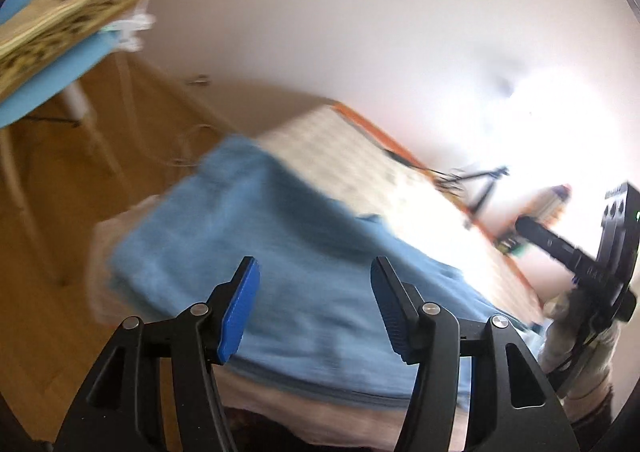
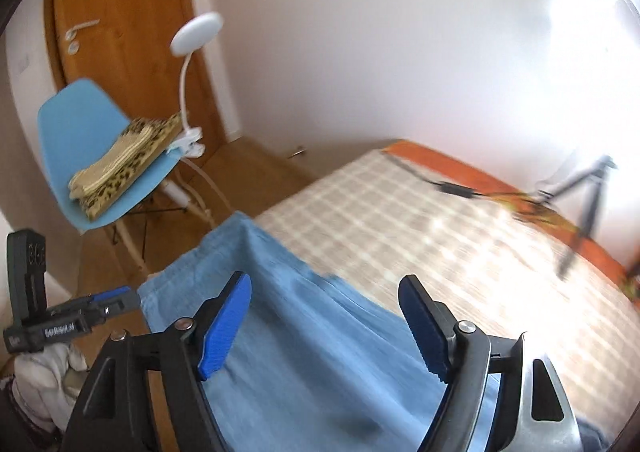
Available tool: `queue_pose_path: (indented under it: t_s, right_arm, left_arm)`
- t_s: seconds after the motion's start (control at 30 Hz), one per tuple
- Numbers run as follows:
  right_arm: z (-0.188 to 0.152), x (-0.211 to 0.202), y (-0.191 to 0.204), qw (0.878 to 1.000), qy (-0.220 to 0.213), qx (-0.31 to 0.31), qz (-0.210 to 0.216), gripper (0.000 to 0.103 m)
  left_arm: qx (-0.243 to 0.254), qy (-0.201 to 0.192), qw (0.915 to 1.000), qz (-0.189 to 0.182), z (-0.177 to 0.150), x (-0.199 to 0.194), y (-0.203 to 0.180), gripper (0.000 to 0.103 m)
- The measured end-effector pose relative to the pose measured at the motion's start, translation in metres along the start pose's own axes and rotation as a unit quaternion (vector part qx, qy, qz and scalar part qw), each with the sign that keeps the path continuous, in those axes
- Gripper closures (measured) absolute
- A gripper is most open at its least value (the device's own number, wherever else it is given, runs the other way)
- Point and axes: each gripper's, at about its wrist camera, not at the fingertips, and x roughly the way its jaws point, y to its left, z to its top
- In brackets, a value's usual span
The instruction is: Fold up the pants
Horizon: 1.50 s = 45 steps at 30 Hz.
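Both grippers released above the folded blue pants (image 1: 304, 252).
Left gripper (image 1: 314, 308) and right gripper (image 2: 324, 326) hold nothing; the pants lie below both, long axis running away over the bed (image 2: 460, 236).

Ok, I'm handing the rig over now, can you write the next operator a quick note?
Left gripper: open, empty, above the pants.
Right gripper: open, empty, also above them.
Blue pants: lying on the checked bed cover, one end at the bed's edge toward the blue chair.
Done: pants laid out and let go; how many folds is unclear through the blur.
Left: check the fold, finish and smooth it.
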Motion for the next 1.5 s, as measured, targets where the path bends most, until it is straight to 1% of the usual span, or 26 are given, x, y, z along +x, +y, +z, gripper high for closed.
queue_pose_path:
  t_s: [0.17,0.2,0.27,0.3,0.37,0.47,0.53,0.57,0.67,0.83,0.97,1.07,1.13,1.17,1.2,1.3,1.4,1.5]
  right_arm:
    - [-0.032,-0.071,-0.039,0.998,-0.023,0.034,-0.040,0.024]
    - [-0.039,-0.087,-0.049,0.998,-0.027,0.044,-0.047,0.024]
    - [-0.056,-0.119,-0.070,0.995,-0.037,0.070,-0.063,0.024]
    - [-0.066,-0.136,-0.082,0.993,-0.042,0.084,-0.074,0.024]
    - [-0.082,-0.160,-0.098,0.988,-0.050,0.106,-0.096,0.024]
    - [-0.110,-0.198,-0.125,0.980,-0.059,0.140,-0.131,0.024]
    - [-0.127,-0.219,-0.139,0.974,-0.063,0.157,-0.154,0.024]
    - [-0.135,-0.229,-0.145,0.970,-0.065,0.165,-0.165,0.024]
    - [-0.161,-0.258,-0.166,0.959,-0.070,0.197,-0.194,0.024]
    - [-0.201,-0.294,-0.199,0.938,-0.075,0.248,-0.230,0.024]
    - [-0.237,-0.315,-0.224,0.919,-0.074,0.290,-0.256,0.024]
    - [-0.260,-0.328,-0.244,0.905,-0.072,0.321,-0.270,0.024]
    - [-0.278,-0.339,-0.258,0.893,-0.075,0.349,-0.273,0.024]
    - [-0.285,-0.343,-0.262,0.889,-0.077,0.358,-0.274,0.024]
    - [-0.292,-0.348,-0.267,0.884,-0.078,0.368,-0.276,0.024]
    - [-0.311,-0.362,-0.277,0.876,-0.082,0.383,-0.281,0.024]
    - [-0.324,-0.374,-0.285,0.869,-0.089,0.395,-0.284,0.024]
    - [-0.337,-0.381,-0.294,0.865,-0.090,0.404,-0.283,0.024]
  left_arm:
    - [0.045,0.024,0.9968,-0.062,0.003,0.007,-0.064,0.046]
    - [0.060,0.031,0.9947,-0.078,0.002,0.011,-0.083,0.045]
    - [0.077,0.046,0.9907,-0.103,0.000,0.018,-0.108,0.040]
    - [0.085,0.055,0.9880,-0.116,-0.001,0.024,-0.122,0.040]
    - [0.108,0.080,0.9810,-0.140,-0.008,0.037,-0.156,0.040]
    - [0.141,0.108,0.9705,-0.163,-0.022,0.054,-0.195,0.038]
    - [0.163,0.130,0.9623,-0.175,-0.033,0.069,-0.222,0.037]
    - [0.169,0.147,0.9569,-0.185,-0.041,0.078,-0.237,0.037]
    - [0.186,0.183,0.9444,-0.200,-0.057,0.098,-0.270,0.037]
    - [0.233,0.218,0.9239,-0.211,-0.087,0.117,-0.323,0.037]
    - [0.259,0.254,0.9031,-0.230,-0.112,0.136,-0.368,0.037]
    - [0.291,0.266,0.8893,-0.231,-0.131,0.148,-0.402,0.037]
    - [0.308,0.271,0.8820,-0.231,-0.142,0.157,-0.422,0.037]
    - [0.319,0.276,0.8766,-0.232,-0.150,0.164,-0.435,0.037]
    - [0.326,0.280,0.8732,-0.229,-0.155,0.170,-0.444,0.037]
    - [0.344,0.286,0.8675,-0.217,-0.169,0.191,-0.470,0.037]
    - [0.342,0.298,0.8684,-0.201,-0.180,0.219,-0.490,0.037]
    - [0.337,0.307,0.8699,-0.188,-0.188,0.240,-0.501,0.037]
